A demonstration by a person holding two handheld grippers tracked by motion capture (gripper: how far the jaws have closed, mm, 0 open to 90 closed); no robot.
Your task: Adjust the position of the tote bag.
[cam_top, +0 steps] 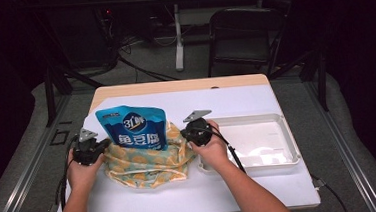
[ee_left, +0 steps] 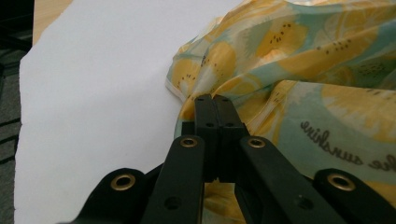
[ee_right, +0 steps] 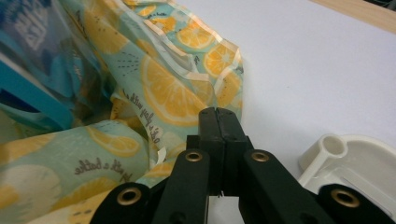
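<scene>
Pinching the lemon-print cloth bag [ee_left: 299,84] at its edge, the left gripper [ee_left: 215,99] has its jaws pressed together with fabric bunched around the tips; whether cloth lies between the pads cannot be told. Just beyond the tips the bag's folds spread away, and to that gripper's other side lies the bare white worktop [ee_left: 93,93]. The right gripper [ee_right: 219,112] also has its jaws together, at the bag's opposite edge, its tips against the fabric; a grip on it cannot be made out. Just behind and beside this gripper sits a white tray [ee_right: 364,158]. Between the two grippers, a blue pouch [cam_top: 133,127] stands upright in the bag.
</scene>
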